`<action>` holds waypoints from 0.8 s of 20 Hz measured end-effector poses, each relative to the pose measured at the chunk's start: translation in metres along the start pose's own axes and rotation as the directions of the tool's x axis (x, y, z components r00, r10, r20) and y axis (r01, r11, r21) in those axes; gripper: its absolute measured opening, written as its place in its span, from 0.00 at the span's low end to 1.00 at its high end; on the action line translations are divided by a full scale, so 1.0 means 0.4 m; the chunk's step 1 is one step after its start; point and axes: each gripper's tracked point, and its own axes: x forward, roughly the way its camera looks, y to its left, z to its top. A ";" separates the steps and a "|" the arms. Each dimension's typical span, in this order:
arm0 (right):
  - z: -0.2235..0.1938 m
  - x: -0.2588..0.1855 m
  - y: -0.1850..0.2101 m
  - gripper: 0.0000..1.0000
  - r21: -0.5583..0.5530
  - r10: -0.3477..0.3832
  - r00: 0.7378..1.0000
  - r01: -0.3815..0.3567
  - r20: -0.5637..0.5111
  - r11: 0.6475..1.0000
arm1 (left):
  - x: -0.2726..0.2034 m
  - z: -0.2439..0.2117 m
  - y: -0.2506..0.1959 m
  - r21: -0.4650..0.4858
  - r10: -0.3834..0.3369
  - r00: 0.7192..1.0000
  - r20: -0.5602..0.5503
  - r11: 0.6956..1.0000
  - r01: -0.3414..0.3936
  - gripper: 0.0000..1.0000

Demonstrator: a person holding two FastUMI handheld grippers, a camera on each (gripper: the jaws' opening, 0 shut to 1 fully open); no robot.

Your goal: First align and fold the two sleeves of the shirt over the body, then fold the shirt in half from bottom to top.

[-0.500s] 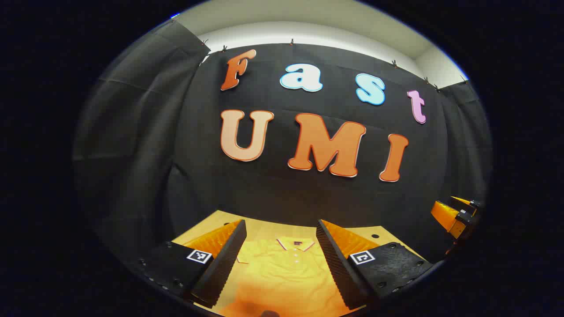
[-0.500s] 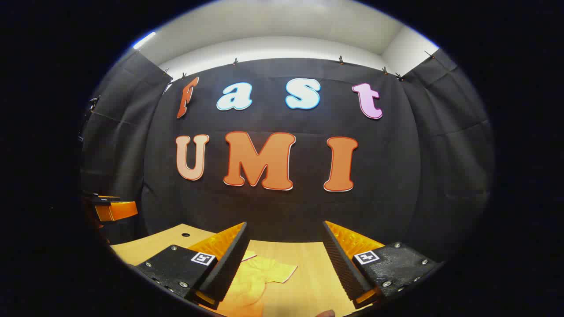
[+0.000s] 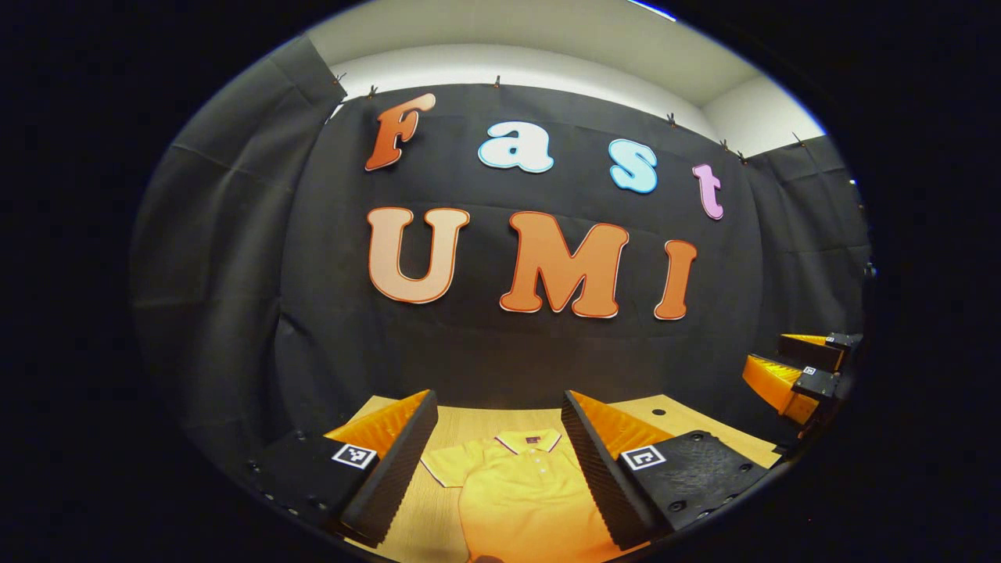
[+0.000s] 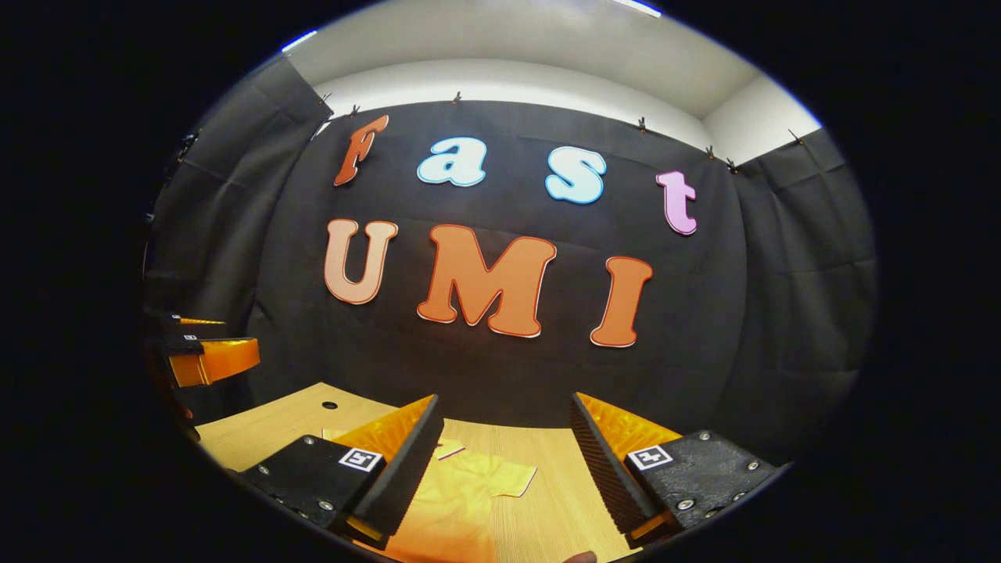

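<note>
The left claw (image 3: 499,461) hangs with fingers spread wide, gripping nothing, above a yellow polo shirt (image 3: 525,493) lying flat on the wooden counter (image 3: 426,524), collar away. The right claw (image 4: 504,465) is likewise spread and empty, with the shirt's sleeve (image 4: 508,477) between its fingers.

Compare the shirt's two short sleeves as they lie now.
In the left gripper view, one short sleeve of the yellow polo shirt points out over the wooden table, partly behind that gripper's finger. In the right gripper view, the other short sleeve points the opposite way, fully in sight. Both lie flat and spread, not yet folded over the body, each with a thin dark-edged cuff.
</note>
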 end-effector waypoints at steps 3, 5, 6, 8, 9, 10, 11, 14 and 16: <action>-0.028 0.010 0.012 0.98 0.015 0.014 1.000 -0.014 -0.010 1.000 | 0.013 -0.005 -0.018 0.035 -0.008 1.000 0.008 0.999 0.008 0.98; -0.053 0.033 0.003 0.98 0.009 0.017 1.000 -0.017 -0.015 1.000 | 0.029 -0.008 -0.029 0.049 0.004 1.000 0.013 0.999 -0.004 0.98; -0.067 0.047 -0.005 0.98 -0.001 0.020 1.000 -0.020 -0.024 1.000 | 0.036 -0.014 -0.037 0.047 0.012 1.000 0.015 0.999 -0.013 0.98; -0.088 0.085 -0.020 0.98 -0.006 0.027 0.999 -0.027 -0.036 1.000 | 0.048 -0.022 -0.058 0.034 0.016 1.000 0.013 0.999 -0.017 0.97; -0.097 0.105 -0.026 0.98 0.000 0.036 0.998 -0.036 -0.042 0.999 | 0.056 -0.016 -0.069 0.034 0.010 1.000 0.017 0.999 -0.011 0.97; -0.111 0.127 -0.030 0.99 0.006 0.042 0.998 -0.042 -0.053 0.999 | 0.065 -0.010 -0.074 0.042 0.014 1.000 0.026 0.999 -0.015 0.98; -0.127 0.152 -0.040 0.99 0.012 0.043 0.997 -0.043 -0.068 0.999 | 0.073 -0.003 -0.072 0.051 0.025 0.999 0.031 0.998 -0.027 0.98; -0.176 0.213 -0.048 0.98 0.026 0.064 0.991 -0.061 -0.119 0.998 | 0.088 -0.013 -0.088 0.043 0.041 0.999 0.023 0.998 -0.042 0.97; -0.220 0.257 -0.052 0.98 0.027 0.079 0.985 -0.075 -0.155 0.997 | 0.092 -0.028 -0.099 0.049 0.049 0.999 0.013 0.998 -0.049 0.98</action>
